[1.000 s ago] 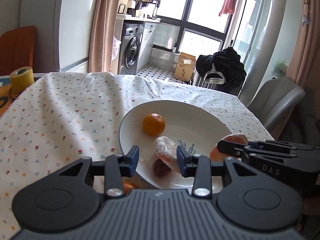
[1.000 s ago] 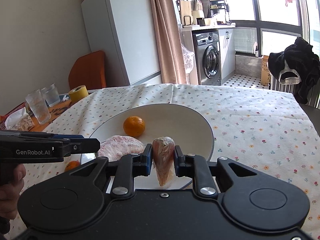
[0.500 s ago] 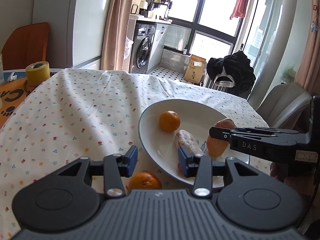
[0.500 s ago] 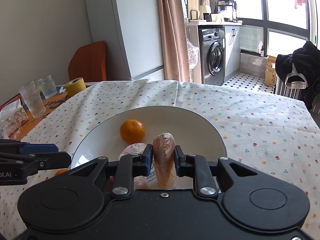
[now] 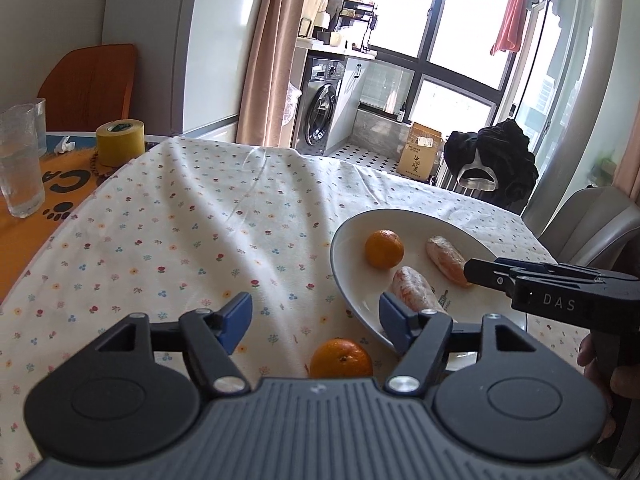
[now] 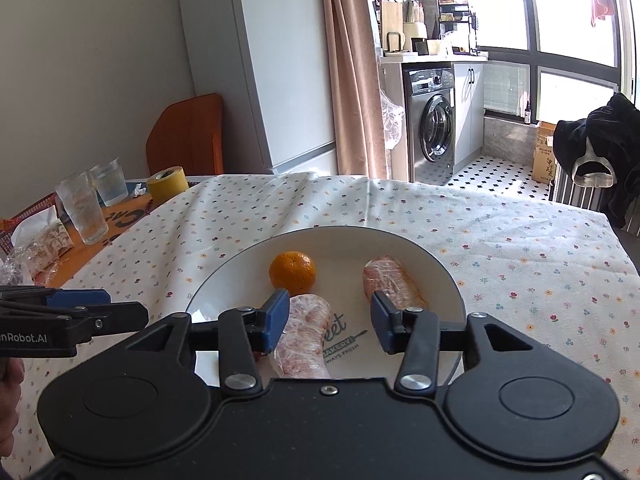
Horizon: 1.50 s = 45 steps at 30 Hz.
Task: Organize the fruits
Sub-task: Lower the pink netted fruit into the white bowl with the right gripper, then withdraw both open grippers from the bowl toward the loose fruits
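A white plate (image 6: pixel 436 268) (image 5: pixel 344 252) sits on the flowered tablecloth and holds a small orange (image 6: pixel 292 273) (image 5: pixel 384 248) and two wrapped fruit wedges (image 6: pixel 394 282) (image 6: pixel 306 334). In the left wrist view those wedges (image 5: pixel 446 260) (image 5: pixel 412 290) lie right of the orange. My right gripper (image 6: pixel 326 322) is open just above the plate's near side, nothing between its fingers. A second orange (image 5: pixel 341 359) rests on the cloth beside the plate. My left gripper (image 5: pixel 316 320) stands open above and slightly behind it, empty.
At the table's left end stand two glasses (image 6: pixel 82 212), a yellow tape roll (image 5: pixel 120 142) and a bag of snacks (image 6: pixel 44 246) on an orange mat. An orange chair (image 6: pixel 186 134) stands behind. A grey chair (image 5: pixel 588 224) is at the right.
My right gripper opened and let its wrapped wedge down onto the plate. My left gripper drew back to the left, bringing the loose orange on the cloth between its fingers' line.
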### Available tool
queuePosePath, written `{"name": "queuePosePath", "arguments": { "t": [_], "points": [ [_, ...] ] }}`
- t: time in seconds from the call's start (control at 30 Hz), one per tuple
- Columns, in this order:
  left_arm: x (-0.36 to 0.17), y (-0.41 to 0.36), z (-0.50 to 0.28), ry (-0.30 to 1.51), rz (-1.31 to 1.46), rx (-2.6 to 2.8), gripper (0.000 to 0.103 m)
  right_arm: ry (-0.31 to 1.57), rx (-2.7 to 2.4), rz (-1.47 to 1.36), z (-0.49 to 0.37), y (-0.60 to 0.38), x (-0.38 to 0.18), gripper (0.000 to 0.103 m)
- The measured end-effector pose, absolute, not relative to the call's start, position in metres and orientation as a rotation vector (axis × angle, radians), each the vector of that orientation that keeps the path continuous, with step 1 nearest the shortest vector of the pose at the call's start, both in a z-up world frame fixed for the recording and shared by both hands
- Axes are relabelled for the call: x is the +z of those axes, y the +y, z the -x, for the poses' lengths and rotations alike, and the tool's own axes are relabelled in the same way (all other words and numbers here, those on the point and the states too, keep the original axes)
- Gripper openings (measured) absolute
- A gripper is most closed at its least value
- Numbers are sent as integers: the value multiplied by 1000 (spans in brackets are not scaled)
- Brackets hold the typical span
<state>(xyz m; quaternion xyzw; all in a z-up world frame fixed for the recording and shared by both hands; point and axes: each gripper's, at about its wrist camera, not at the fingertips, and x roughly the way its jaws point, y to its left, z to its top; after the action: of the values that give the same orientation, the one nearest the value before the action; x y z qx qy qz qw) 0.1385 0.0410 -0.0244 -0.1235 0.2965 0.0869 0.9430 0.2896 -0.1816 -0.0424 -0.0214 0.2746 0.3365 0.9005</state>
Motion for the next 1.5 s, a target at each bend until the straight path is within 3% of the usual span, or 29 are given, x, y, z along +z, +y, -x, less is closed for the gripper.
{"name": "queuePosePath", "arguments": {
  "t": [0.3,0.47,0.8,1.5],
  "points": [
    [-14,38,-123,577,252,177,81,542,687,24,-265,-198,-29,57],
    [-10,35,-112,561,249,171,92,515,684,5,-249,-210,-19,79],
    [2,26,-90,542,237,151,97,461,676,-9,-219,-231,-2,102],
    [14,2,-55,571,172,45,98,473,686,-64,-182,-270,2,103]
  ]
}}
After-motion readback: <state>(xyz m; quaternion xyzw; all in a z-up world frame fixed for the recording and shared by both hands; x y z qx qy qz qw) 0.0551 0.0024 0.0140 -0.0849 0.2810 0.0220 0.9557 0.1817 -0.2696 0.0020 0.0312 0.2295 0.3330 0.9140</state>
